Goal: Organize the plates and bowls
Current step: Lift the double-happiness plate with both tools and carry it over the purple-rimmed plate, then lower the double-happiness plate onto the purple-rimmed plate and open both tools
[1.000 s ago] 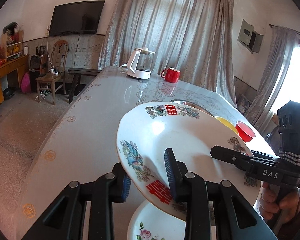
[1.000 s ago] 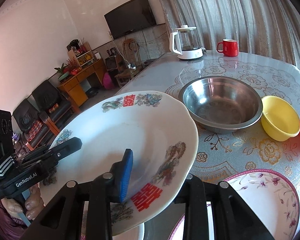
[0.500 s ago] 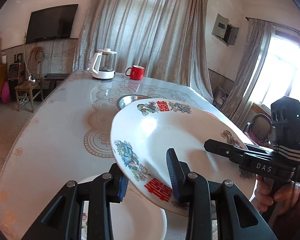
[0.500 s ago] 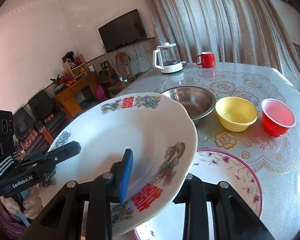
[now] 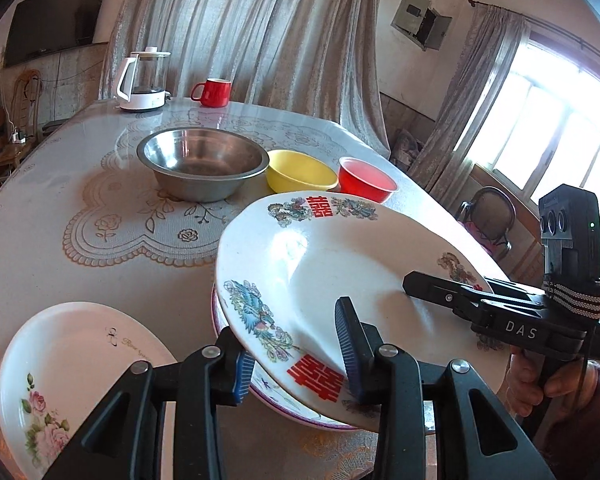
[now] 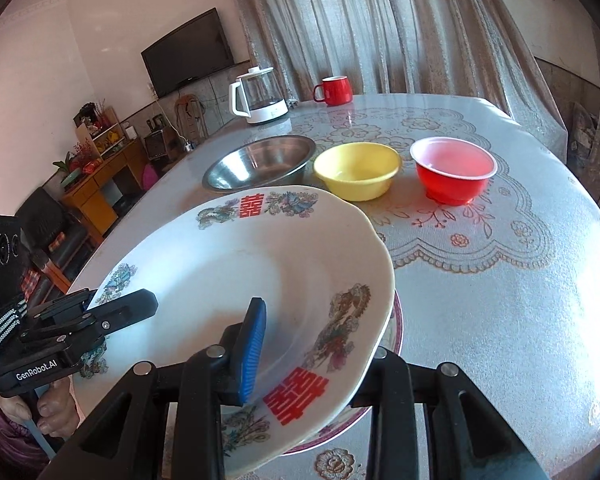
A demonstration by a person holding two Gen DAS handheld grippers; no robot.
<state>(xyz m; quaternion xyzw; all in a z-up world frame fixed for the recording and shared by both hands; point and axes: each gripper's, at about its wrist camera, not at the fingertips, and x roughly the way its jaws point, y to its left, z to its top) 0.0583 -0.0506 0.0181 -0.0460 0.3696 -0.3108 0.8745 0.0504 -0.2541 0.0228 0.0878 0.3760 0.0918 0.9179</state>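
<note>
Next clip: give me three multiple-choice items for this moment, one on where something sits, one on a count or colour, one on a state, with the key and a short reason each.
1. Where is the large double-happiness plate?
A. inside the steel bowl
B. held above a purple-rimmed plate
C. flat beside the kettle

2. How many bowls stand in the row behind it?
A. one
B. five
C. three

3. How is the plate held?
A. by both tools at its rim
B. by the left tool alone
C. by neither tool

Key:
1 B: the purple-rimmed plate peeks out beneath it.
2 C: the steel bowl, yellow bowl and red bowl stand side by side.
3 A: the left tool and right tool each have a finger above and a finger below the rim.
</note>
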